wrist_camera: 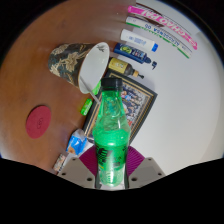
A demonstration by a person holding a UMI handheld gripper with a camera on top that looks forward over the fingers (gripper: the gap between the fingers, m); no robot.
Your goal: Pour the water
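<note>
tongs (pixel 111 172) closed on a green plastic bottle (pixel 111 135), both fingers pressing its lower body, purple pads (pixel 92 160) showing at either side. bottle held upright, green cap (pixel 110 96) on, raised over a brown wooden table (pixel 40 85). just beyond the cap, a paper cup (pixel 76 62) with a camouflage pattern, tipped on its side, open mouth turned toward the bottle. behind the bottle, a dark framed tray (pixel 143 100). further off, small paint bottles (pixel 130 66) lying near the cup, plus a white one (pixel 137 40) and pink-and-white packets (pixel 160 25). round red coaster (pixel 41 120) well apart on the left. blue-and-white wrapper (pixel 76 143) beside the bottle's base.
</note>
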